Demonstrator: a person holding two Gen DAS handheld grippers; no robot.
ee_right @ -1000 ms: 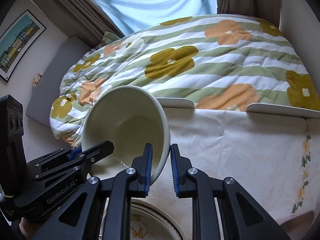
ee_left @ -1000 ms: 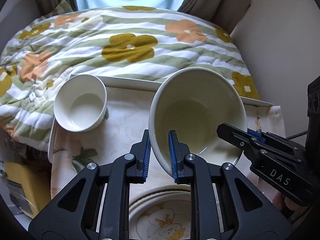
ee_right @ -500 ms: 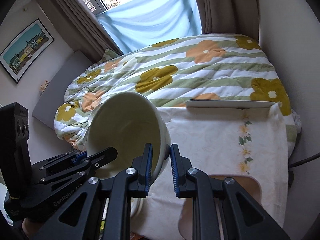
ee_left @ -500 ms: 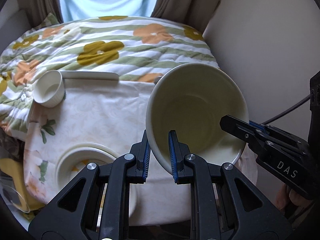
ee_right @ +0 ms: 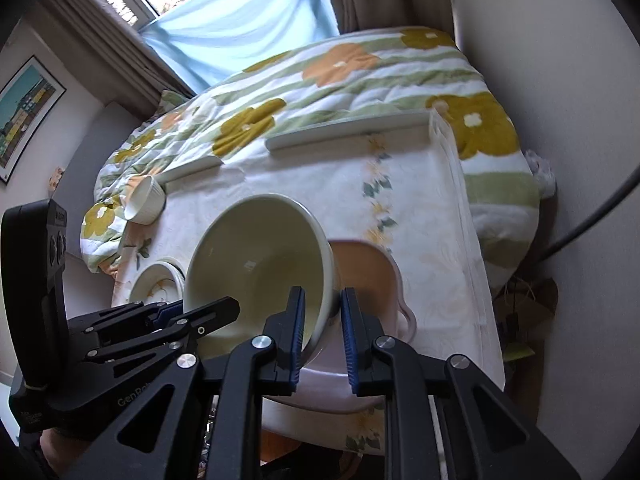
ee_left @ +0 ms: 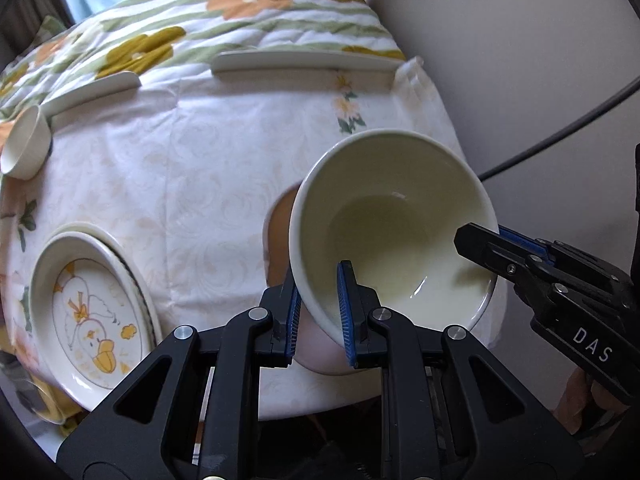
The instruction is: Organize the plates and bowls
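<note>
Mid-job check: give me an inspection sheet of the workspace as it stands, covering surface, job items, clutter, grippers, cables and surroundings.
Surface: white floral tablecloth over a white tray table set on a bed.
Job's things: large cream ceramic bowl, tilted, held above a pink-rimmed bowl with a tan inside; duck-pattern plate on top of a plate stack at the cloth's left; small white cup-shaped bowl at the far left edge.
Clutter: nothing seen.
Grippers: left gripper and right gripper each shut on the large bowl's rim, on opposite sides.
Cables: black cable along the wall on the right.
Surroundings: flower-print striped quilt, window with blue curtain, framed picture.
</note>
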